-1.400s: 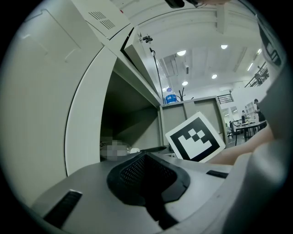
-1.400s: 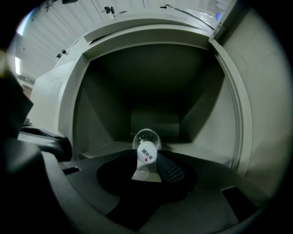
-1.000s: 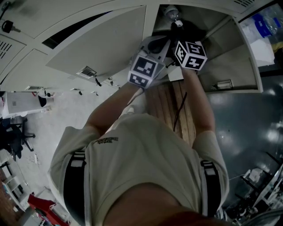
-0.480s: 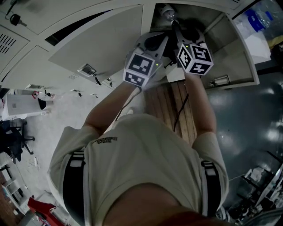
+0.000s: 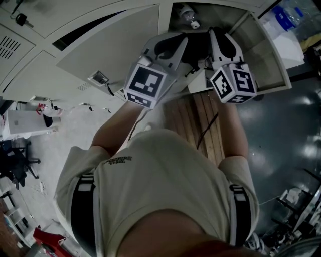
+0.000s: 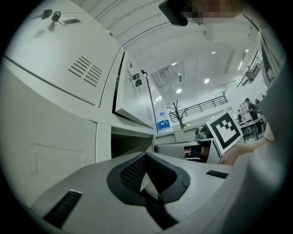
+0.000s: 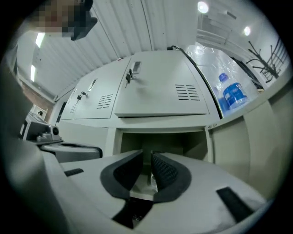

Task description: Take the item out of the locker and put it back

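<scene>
A clear plastic bottle [image 5: 188, 14] with a white cap lies inside the open locker compartment [image 5: 261, 55]. Both grippers are held side by side in front of the opening, short of the bottle. My left gripper [image 5: 173, 42] is on the left; in the left gripper view its pads meet at the tips [image 6: 146, 157], with only a small pale wedge showing behind them. My right gripper [image 5: 219, 37] is on the right, apart from the bottle. Its jaws are closing, with a narrow slit still between the pads [image 7: 147, 157] and nothing pressed between them. The compartment [image 7: 160, 139] lies straight ahead of it.
The compartment's door [image 5: 115, 45] stands swung open to the left. Neighbouring locker doors carry keys [image 7: 129, 75]. Wrapped water bottles [image 7: 233, 93] sit on top at the right. A wooden slatted board [image 5: 198, 120] lies below the grippers, with dark floor [image 5: 281, 145] to the right.
Both grippers have drawn back out of the compartment toward the person. The right gripper's tips were at the bottle's cap; now they are clear of it and the bottle stays inside.
</scene>
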